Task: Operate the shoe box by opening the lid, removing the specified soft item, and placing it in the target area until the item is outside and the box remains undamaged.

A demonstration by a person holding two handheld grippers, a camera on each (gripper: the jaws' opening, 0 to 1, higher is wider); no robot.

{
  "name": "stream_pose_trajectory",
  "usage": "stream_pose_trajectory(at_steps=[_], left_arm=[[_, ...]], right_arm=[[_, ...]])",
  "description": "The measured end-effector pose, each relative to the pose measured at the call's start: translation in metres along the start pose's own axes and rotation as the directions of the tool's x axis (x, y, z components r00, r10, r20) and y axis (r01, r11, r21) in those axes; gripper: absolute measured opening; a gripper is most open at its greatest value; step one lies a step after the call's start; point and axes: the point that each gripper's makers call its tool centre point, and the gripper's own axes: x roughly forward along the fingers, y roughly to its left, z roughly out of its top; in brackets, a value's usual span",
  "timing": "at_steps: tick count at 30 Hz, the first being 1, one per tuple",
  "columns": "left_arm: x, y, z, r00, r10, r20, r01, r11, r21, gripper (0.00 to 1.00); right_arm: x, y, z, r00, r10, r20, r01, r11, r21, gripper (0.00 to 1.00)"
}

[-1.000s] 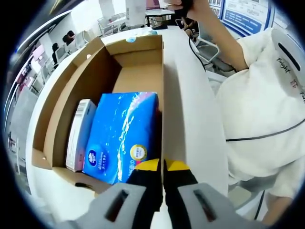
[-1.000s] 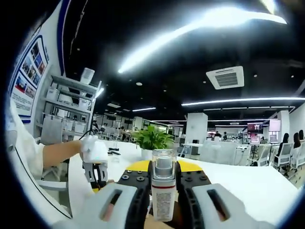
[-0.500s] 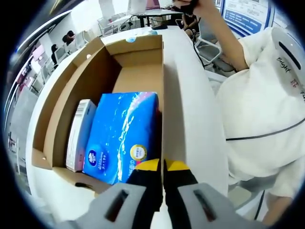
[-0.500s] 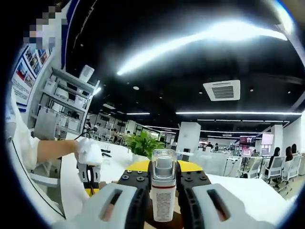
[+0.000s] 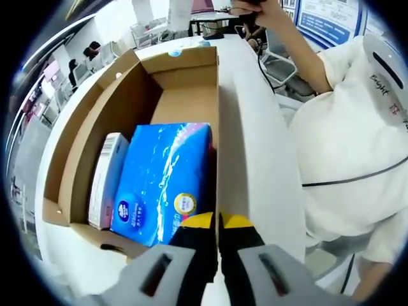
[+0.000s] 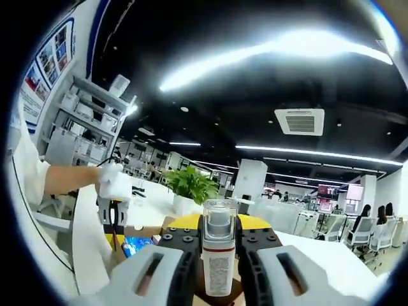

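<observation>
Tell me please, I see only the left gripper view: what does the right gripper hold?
Observer: The right gripper is shut on a small bottle with a clear cap.
Operator: My left gripper pinches the shoe box wall. Does your other view show it?
Observer: Yes, at the left, held by a white-gloved hand.
Operator: What stands behind the bottle?
Observer: A potted plant on the white table.

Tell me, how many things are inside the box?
2: a blue tissue pack lying flat, and a slim white carton squeezed between it and the cardboard box wall. More could hide underneath.
</observation>
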Motion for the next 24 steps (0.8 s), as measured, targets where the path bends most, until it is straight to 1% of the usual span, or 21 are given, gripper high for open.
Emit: stream_pose_trajectory(at_steps=[1,3,5,7,9,11,13,15,17,18,19,20,21,22,24], left_arm=[[0.0,0.0,0.0,1.0,-0.001,0.0,0.001,1.0,0.0,0.01],[0.0,0.0,0.0,1.0,-0.003,-0.002,0.003,1.0,-0.002,0.01],[0.0,0.0,0.0,1.0,-0.004,-0.002,0.004,1.0,-0.002,0.01],[0.0,0.001,0.0,1.0,-0.003,0.0,0.003,1.0,-0.001,0.01],[-0.001,0.002,-0.001,1.0,-0.002,0.0,0.002,1.0,0.0,0.01],[-0.001,0.002,-0.001,1.0,-0.002,0.0,0.002,1.0,-0.001,0.01],[-0.001,0.002,-0.001,1.0,-0.001,0.001,0.001,1.0,0.0,0.01],[-0.001,0.002,-0.001,1.0,0.001,0.001,-0.001,1.0,0.001,0.01],[-0.001,0.003,-0.001,1.0,0.004,0.003,-0.004,1.0,0.003,0.01],[-0.002,0.003,-0.001,1.0,0.006,0.004,-0.006,1.0,0.005,0.01],[-0.002,0.003,-0.001,1.0,0.007,0.005,-0.007,1.0,0.006,0.01],[-0.002,0.003,-0.001,1.0,0.008,0.006,-0.008,1.0,0.007,0.01],[-0.002,0.003,-0.001,1.0,0.008,0.007,-0.008,1.0,0.008,0.01],[-0.002,0.003,-0.001,1.0,0.007,0.006,-0.007,1.0,0.008,0.01],[-0.002,0.003,-0.001,1.0,0.004,0.005,-0.004,1.0,0.005,0.01]], right_arm=[[-0.001,-0.002,-0.001,1.0,-0.012,-0.01,0.012,1.0,-0.009,0.18],[-0.003,-0.005,0.0,1.0,-0.021,-0.011,0.021,1.0,-0.008,0.18],[-0.008,-0.013,0.003,0.999,-0.051,-0.006,0.051,0.998,0.022,0.18],[-0.014,-0.024,0.007,0.995,-0.099,0.019,0.1,0.995,-0.006,0.18],[-0.02,-0.034,0.009,0.99,-0.143,0.023,0.143,0.99,-0.012,0.18],[-0.024,-0.037,0.01,0.989,-0.144,0.02,0.144,0.99,0.013,0.18],[-0.028,-0.038,0.013,0.99,-0.14,0.033,0.14,0.99,0.028,0.18],[-0.031,-0.038,0.017,0.989,-0.144,0.045,0.144,0.99,0.013,0.18],[-0.034,-0.042,0.015,0.985,-0.172,0.022,0.173,0.984,-0.049,0.18],[-0.037,-0.046,0.014,0.98,-0.198,0.012,0.198,0.975,-0.098,0.18],[-0.04,-0.05,0.011,0.976,-0.218,-0.006,0.216,0.97,-0.114,0.18],[-0.042,-0.053,0.008,0.972,-0.236,-0.022,0.233,0.968,-0.099,0.18],[-0.046,-0.055,0.007,0.971,-0.239,-0.024,0.236,0.969,-0.073,0.18],[-0.05,-0.058,0.007,0.971,-0.238,-0.02,0.236,0.969,-0.066,0.18],[-0.061,-0.068,0.008,0.961,-0.277,-0.005,0.277,0.96,-0.033,0.18]])
